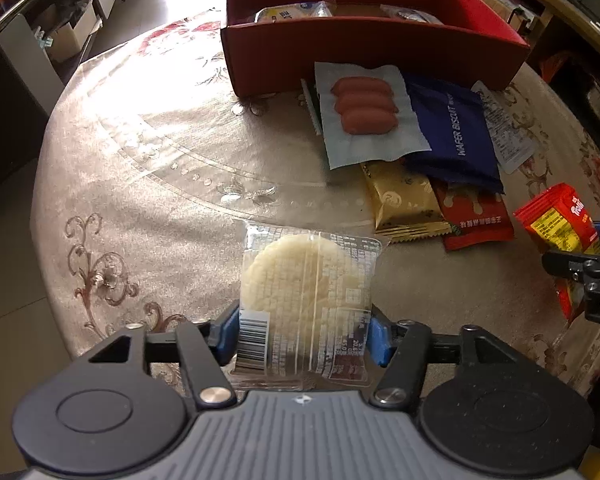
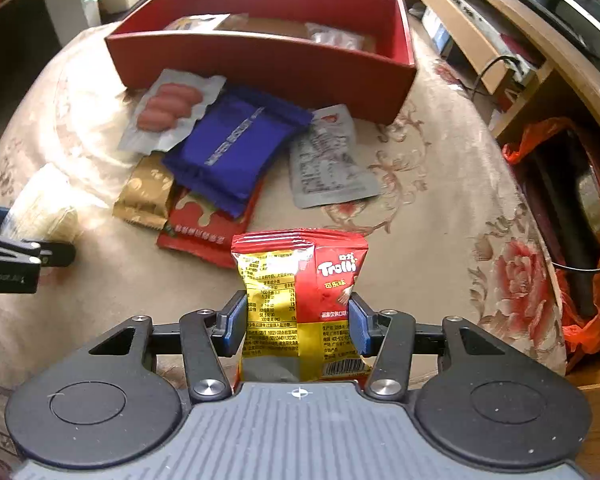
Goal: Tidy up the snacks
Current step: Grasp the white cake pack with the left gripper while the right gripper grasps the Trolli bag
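My left gripper (image 1: 304, 336) is shut on a clear packet holding a pale round rice cracker (image 1: 300, 284), its blue pads pressing both sides. My right gripper (image 2: 298, 320) is shut on a red and yellow Trolli candy bag (image 2: 300, 280), held upright. A red open box (image 1: 372, 46) stands at the back of the table with a few packets inside. In front of it lies a pile: a sausage pack (image 1: 366, 110), a blue wafer biscuit pack (image 1: 456, 136), a gold packet (image 1: 404, 204), a red packet (image 1: 476, 220) and a grey pouch (image 2: 328, 160).
The round table wears a beige flowered cloth (image 1: 140, 184). The right gripper with its candy bag (image 1: 560, 224) shows at the right edge of the left wrist view. A wooden shelf (image 2: 500, 40) and an orange plastic bag (image 2: 588, 320) stand right of the table.
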### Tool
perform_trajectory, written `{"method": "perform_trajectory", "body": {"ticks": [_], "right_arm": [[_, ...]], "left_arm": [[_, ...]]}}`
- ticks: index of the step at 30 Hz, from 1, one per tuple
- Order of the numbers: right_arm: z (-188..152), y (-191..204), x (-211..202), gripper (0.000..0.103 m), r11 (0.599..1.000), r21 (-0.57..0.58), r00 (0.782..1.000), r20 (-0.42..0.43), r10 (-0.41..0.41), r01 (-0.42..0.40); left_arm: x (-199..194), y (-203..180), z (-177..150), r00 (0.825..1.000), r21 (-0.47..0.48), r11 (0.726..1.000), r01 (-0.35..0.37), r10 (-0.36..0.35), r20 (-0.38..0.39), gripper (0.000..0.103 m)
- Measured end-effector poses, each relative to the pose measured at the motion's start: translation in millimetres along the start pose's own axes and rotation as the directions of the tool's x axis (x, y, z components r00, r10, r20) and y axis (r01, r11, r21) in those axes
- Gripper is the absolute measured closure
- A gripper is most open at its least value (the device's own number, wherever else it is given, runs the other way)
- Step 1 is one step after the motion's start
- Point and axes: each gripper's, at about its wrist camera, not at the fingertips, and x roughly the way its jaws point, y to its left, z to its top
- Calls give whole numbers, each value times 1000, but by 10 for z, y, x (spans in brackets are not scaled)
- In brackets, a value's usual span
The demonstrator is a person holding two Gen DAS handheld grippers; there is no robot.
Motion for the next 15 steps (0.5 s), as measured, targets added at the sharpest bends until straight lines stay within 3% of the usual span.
{"method": "perform_trajectory", "body": {"ticks": [3,5,6,8,9,15], "right_arm": [[2,39,33,44,1000,-8,1000,-15,-2,2],[13,29,75,44,1000,-1,1000,-30,-2,2],[16,25,90,44,1000,2,999,-35,-2,2],[21,26,118,44,1000,3,999,-42,-4,4],[20,37,134,44,1000,-2,999,-47,-8,8],[-11,77,17,45,1000,-12,1000,-11,-10,10]], "left_arm": [[48,-30,-9,999,16,999,-49,49,6,23],[47,-44,-19,998,23,998,-58,58,14,23],[44,-50,-25,998,21,998,-61,60,18,23],[29,-59,-33,999,17,999,-44,44,20,35],[12,-73,-38,999,17,1000,-25,24,20,46],[-60,-190,-114,997,34,997,-73,72,38,47]]}}
